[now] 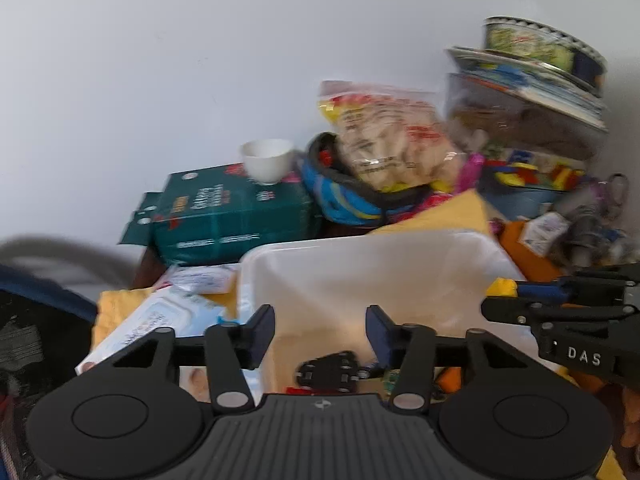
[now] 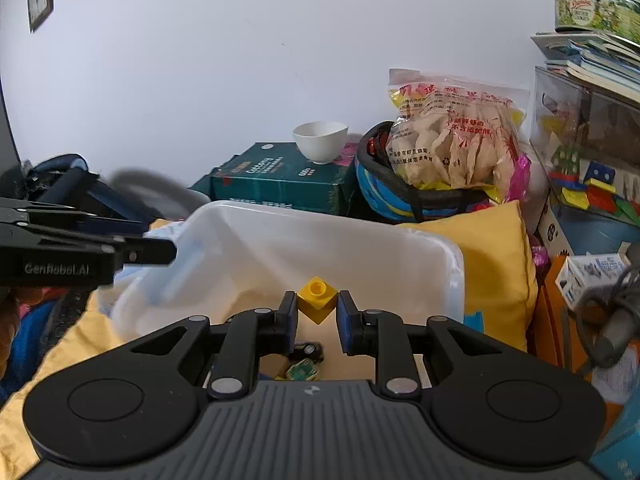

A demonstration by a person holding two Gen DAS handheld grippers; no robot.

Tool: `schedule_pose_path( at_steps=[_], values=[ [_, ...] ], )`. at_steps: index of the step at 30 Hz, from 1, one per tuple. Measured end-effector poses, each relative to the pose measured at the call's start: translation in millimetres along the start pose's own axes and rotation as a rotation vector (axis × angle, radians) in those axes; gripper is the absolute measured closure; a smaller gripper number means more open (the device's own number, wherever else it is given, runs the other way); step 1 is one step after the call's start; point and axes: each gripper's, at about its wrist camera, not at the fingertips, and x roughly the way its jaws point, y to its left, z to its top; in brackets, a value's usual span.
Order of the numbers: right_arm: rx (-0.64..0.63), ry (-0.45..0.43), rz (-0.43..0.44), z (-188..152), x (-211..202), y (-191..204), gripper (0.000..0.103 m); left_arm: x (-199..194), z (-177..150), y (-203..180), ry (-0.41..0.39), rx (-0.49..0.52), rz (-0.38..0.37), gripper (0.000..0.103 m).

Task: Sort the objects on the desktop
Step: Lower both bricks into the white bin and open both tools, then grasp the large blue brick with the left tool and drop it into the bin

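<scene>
My right gripper [image 2: 317, 312] is shut on a yellow toy brick [image 2: 317, 299], held corner to corner over the white plastic bin [image 2: 440, 248]. The brick also shows in the left wrist view [image 1: 501, 287] at the tip of the right gripper [image 1: 516, 300]. My left gripper [image 1: 320, 334] is open and empty above the bin's near left part [image 1: 256, 268]; in the right wrist view it reaches in from the left [image 2: 160, 250]. Small toys lie on the bin floor: a black toy car [image 1: 330, 370] [image 2: 309, 350] and a green piece [image 2: 302, 370].
A green box [image 2: 276, 178] with a white bowl [image 2: 320, 140] on it stands behind the bin. A helmet [image 2: 400, 192] holds a bag of crackers [image 2: 452, 136]. A yellow cushion [image 2: 496, 260], a wet-wipes pack [image 1: 160, 320], stacked books and a cookie tin [image 2: 592, 10] surround the bin.
</scene>
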Motion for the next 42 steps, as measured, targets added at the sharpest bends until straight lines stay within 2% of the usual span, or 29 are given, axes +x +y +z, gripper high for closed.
schedule_pose_path(
  at_steps=[4,8,10,11,15,20,24,28,31,32,33,34,37,42],
  values=[
    [-0.023,0.030,0.003,0.7,8.1,2.6,0.080,-3.0,-6.6,0.3,-0.015,0.010,-0.027,0.049],
    [-0.015,0.038,0.003,-0.7,9.8,-2.0,0.078,-13.4,-26.6,-6.5,-0.018,0.080,-0.042,0.049],
    [-0.017,0.056,-0.010,-2.0,11.9,-2.9,0.046,-17.9,-39.8,-10.8,-0.002,0.101,-0.040,0.048],
    [-0.018,0.033,-0.013,-4.4,7.4,-3.8,0.021,-21.3,-47.0,-11.4,0.004,0.097,-0.044,0.045],
    [-0.010,-0.024,-0.032,-14.2,-13.2,-9.3,0.027,-25.6,-89.8,-17.1,0.057,0.087,-0.051,0.042],
    [0.063,-0.073,-0.019,-30.4,-43.1,-16.3,0.026,6.2,-139.0,-36.3,0.181,0.124,-0.015,0.042],
    [0.077,-0.080,0.000,-44.4,-60.7,-12.9,0.026,30.5,-155.1,-44.0,0.255,0.088,-0.010,0.043],
    [0.054,-0.071,0.001,-59.6,-70.0,-7.0,0.026,48.2,-161.5,-47.3,0.296,0.049,0.005,0.045],
    [0.080,-0.058,0.003,-70.3,-73.7,-9.3,0.026,53.6,-158.5,-49.2,0.287,0.032,0.014,0.045],
    [0.085,-0.053,-0.001,-73.5,-74.3,-9.9,0.026,55.1,-157.6,-49.4,0.286,0.032,0.015,0.048],
    [0.092,-0.049,-0.004,-77.2,-75.4,-10.5,0.026,55.9,-157.0,-49.0,0.281,0.031,0.009,0.053],
    [0.100,-0.045,-0.005,-79.6,-76.2,-11.3,0.026,56.1,-156.5,-48.3,0.276,0.033,-0.004,0.062],
    [0.115,-0.040,-0.010,-86.6,-79.4,-13.8,0.026,50.2,-155.0,-44.0,0.267,0.044,-0.015,0.074],
    [0.129,-0.034,-0.006,-96.7,-84.0,-12.5,0.026,17.2,-154.2,-27.9,0.207,0.040,-0.053,0.076]
  ],
)
